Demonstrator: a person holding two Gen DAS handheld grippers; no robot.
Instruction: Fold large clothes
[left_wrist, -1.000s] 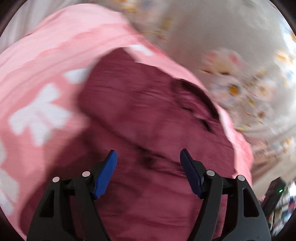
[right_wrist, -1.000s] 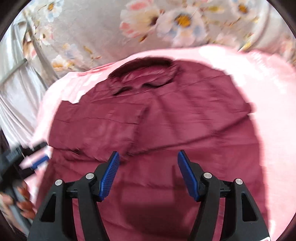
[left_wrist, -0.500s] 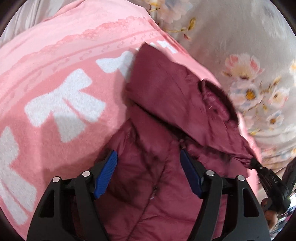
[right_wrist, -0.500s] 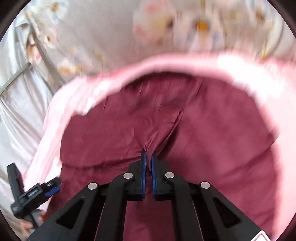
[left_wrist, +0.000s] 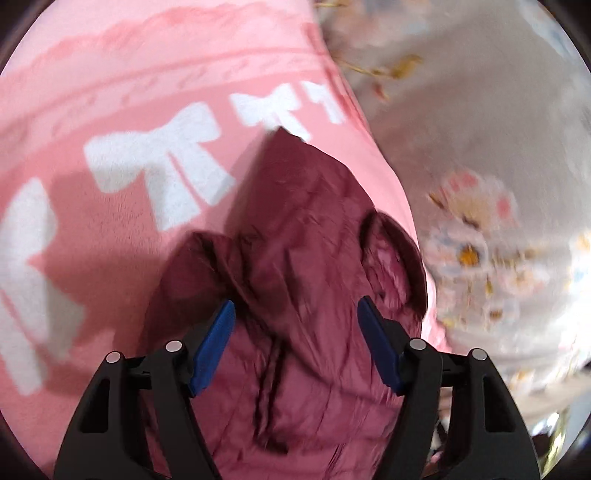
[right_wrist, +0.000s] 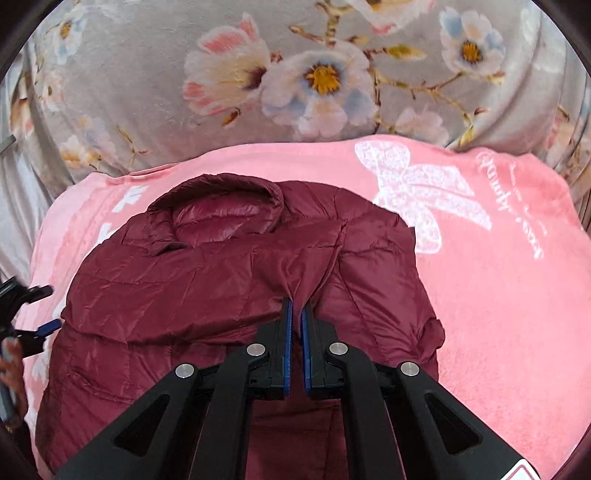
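A dark red puffer jacket (right_wrist: 207, 295) lies on a pink blanket (right_wrist: 498, 295), collar (right_wrist: 221, 206) at the far side. My right gripper (right_wrist: 296, 306) is shut on a pinch of the jacket's fabric near its middle, and a fold rises from the pinch. My left gripper (left_wrist: 295, 325) is open above the jacket (left_wrist: 295, 295) at its left side, with the collar (left_wrist: 391, 254) just ahead of the right finger. The left gripper also shows at the left edge of the right wrist view (right_wrist: 33, 314).
The pink blanket (left_wrist: 110, 240) has white bow prints and covers the work surface. A grey floral cloth (right_wrist: 295, 74) hangs behind it and also shows in the left wrist view (left_wrist: 480, 184). The blanket's far edge runs just beyond the collar.
My right gripper closed on the jacket's fabric and has lifted a fold. My left gripper has shifted over the jacket's left side and stays open.
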